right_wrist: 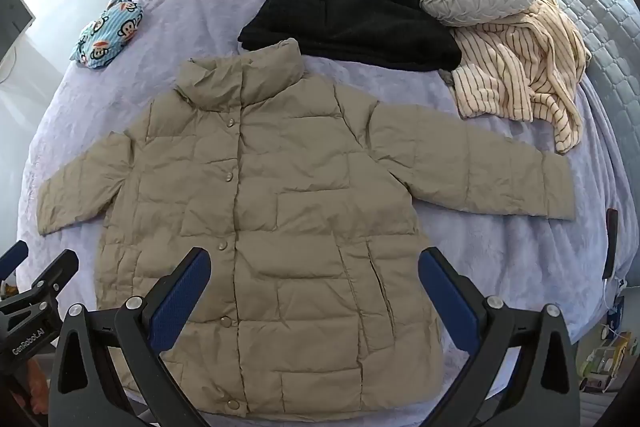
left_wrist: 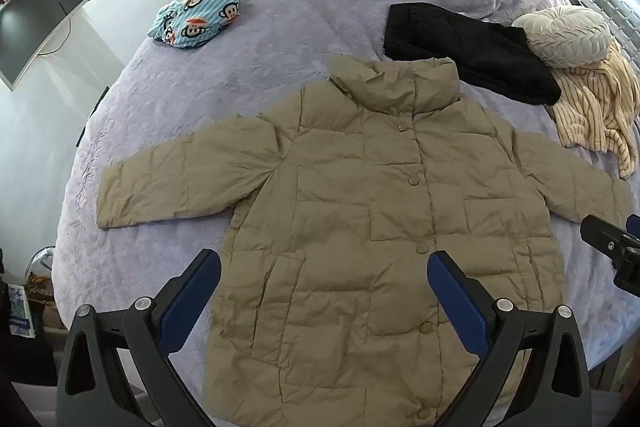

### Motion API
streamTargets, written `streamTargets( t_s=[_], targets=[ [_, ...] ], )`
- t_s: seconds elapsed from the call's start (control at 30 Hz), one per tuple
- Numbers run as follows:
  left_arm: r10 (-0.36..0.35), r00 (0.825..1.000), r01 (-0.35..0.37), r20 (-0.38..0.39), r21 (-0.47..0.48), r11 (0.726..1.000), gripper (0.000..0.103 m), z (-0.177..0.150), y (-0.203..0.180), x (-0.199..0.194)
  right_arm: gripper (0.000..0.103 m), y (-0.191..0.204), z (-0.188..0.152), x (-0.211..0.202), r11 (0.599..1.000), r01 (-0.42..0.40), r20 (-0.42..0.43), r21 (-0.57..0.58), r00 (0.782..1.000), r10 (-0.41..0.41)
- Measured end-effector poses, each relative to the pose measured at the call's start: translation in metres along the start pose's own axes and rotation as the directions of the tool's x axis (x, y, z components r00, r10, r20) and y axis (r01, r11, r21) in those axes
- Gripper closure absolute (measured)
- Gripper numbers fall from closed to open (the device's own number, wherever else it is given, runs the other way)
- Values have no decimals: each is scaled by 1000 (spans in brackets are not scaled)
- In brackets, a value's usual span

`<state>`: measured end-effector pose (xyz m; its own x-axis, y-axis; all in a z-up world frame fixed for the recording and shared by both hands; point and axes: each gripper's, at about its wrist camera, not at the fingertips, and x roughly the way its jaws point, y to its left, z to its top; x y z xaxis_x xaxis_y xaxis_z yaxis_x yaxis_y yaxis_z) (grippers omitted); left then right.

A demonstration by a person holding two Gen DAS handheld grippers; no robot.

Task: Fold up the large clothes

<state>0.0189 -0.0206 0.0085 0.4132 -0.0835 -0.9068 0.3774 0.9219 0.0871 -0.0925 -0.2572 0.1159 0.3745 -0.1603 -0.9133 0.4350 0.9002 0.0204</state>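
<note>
The beige puffer jacket [left_wrist: 360, 207] was laid flat on the purple bed [left_wrist: 280, 7], buttoned, sleeves spread. The left gripper [left_wrist: 324, 291] and right gripper [right_wrist: 314, 287] were held wide above its hem, empty. The slippery padded fabric could be pinched too thinly and slide out, so the fold could be spoiled.

On your lavender bed [left_wrist: 280, 27] you see a round cushion [left_wrist: 568, 37] resting on a striped garment [left_wrist: 596, 107] at the far right, with black clothing [left_wrist: 468, 63] just beside them. A blue monkey-print cloth [left_wrist: 196, 15] lies well apart at the far left. A monitor [left_wrist: 40, 15] stands beyond the bed's left edge.
</note>
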Motion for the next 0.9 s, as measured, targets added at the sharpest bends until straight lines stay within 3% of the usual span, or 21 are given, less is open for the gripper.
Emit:
streamTargets(
  t_s=[0.9],
  targets=[
    [12, 1000, -12, -9, -9, 1000, 0, 0, 1, 2, 0, 2, 1, 3, 1000, 1, 3, 2, 1000, -1]
  ],
)
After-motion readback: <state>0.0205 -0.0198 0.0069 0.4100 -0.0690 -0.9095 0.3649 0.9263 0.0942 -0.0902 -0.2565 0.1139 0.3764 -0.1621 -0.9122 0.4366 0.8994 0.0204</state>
